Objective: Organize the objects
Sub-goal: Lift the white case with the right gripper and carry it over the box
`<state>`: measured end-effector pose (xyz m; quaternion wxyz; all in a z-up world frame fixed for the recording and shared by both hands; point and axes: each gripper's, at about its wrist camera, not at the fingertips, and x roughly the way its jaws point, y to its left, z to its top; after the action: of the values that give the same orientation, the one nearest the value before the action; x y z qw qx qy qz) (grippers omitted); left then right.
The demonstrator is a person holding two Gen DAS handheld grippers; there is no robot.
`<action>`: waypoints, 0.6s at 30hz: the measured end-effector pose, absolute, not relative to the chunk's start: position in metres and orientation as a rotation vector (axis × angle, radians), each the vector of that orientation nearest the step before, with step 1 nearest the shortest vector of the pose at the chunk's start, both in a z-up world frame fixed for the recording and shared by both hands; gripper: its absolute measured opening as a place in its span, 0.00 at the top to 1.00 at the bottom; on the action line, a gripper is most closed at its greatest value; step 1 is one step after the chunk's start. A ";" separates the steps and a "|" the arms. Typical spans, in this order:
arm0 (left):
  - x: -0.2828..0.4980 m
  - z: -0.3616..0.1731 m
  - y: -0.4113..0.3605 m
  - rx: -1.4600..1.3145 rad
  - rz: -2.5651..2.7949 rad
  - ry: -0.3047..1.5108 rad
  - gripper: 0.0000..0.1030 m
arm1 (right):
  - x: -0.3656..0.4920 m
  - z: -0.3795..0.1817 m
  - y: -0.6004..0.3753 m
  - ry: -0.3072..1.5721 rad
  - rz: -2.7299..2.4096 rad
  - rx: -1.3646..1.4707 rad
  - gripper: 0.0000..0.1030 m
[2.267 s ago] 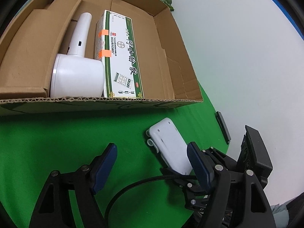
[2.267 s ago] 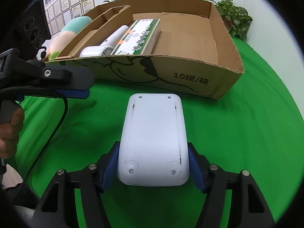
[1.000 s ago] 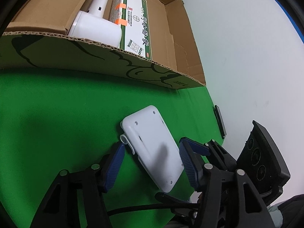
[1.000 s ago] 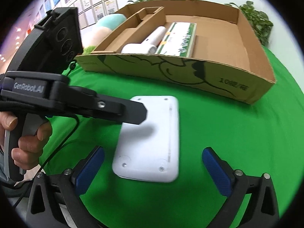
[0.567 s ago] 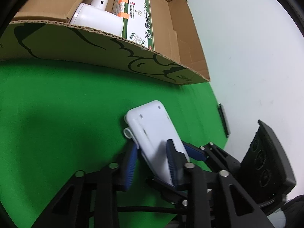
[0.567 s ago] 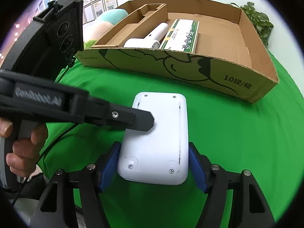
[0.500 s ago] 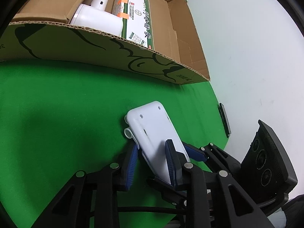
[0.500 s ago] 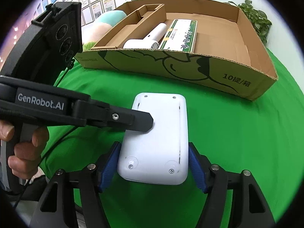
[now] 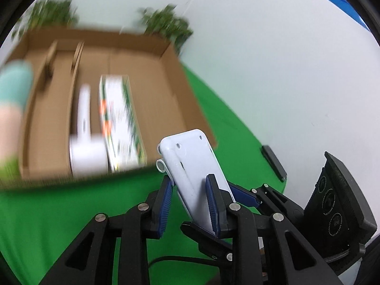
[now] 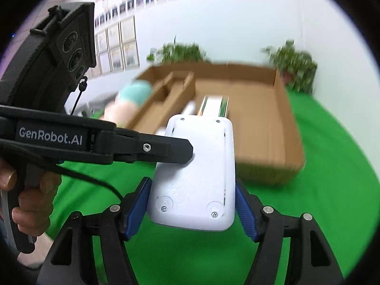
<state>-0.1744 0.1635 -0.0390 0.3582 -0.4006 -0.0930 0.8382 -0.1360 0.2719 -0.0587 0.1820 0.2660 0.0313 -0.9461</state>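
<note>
Green cloth table (image 10: 320, 190) fills the bottom of both views, and the cardboard box (image 10: 268, 128) sits on it ahead of me, motion-blurred. Inside the box, left half: a green-and-white carton (image 9: 118, 121) with a white hair-dryer-like device (image 9: 84, 142) lying just beside it on its left, both running front to back; the right half of the floor looks bare, though blur makes me unsure of small stuff there. Task thing is the white flat device (image 10: 197, 168), off the cloth and held in the air between both tools, just short of the box's near wall. Right gripper (image 10: 192, 210) has its blue pads clamped across the device's width at the near end, jaws partway apart because the body is wide. Left gripper (image 9: 190, 201) comes in from the left side and pinches the device through its thin dimension at the left edge, jaws nearly closed; the person's hand (image 10: 26, 194) is on its handle. Key relation: the device's long axis points straight ahead along the right tool's fingers, toward the box, far end already overlapping the near wall in view. My call: next is carry forward over the wall and set down on the bare right half, parallel to the carton. Both hands equally near; right has the firmer hold.
</note>
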 end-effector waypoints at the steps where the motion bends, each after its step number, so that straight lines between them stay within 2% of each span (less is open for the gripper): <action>1: -0.178 -0.026 0.167 -1.004 2.175 -0.214 0.75 | -0.140 -0.050 0.272 0.083 -2.690 0.719 0.35; 7: -0.200 0.062 0.171 -0.822 2.210 -0.075 0.75 | -0.166 0.005 0.281 0.034 -2.794 0.543 0.35; 11: -0.236 0.091 0.191 -0.788 2.226 -0.064 0.75 | -0.194 0.029 0.287 0.012 -2.816 0.520 0.35; 12: -0.230 0.091 0.187 -0.785 2.227 -0.063 0.75 | -0.201 0.034 0.288 0.007 -2.815 0.524 0.35; 18: -0.307 0.094 0.207 -0.854 2.216 -0.072 0.75 | -0.257 0.040 0.296 -0.025 -2.772 0.652 0.35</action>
<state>-0.3067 0.2071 0.0942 0.3737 -0.3334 -0.0281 0.8651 -0.2572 0.2963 0.0399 0.1463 0.2264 -0.0087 -0.9629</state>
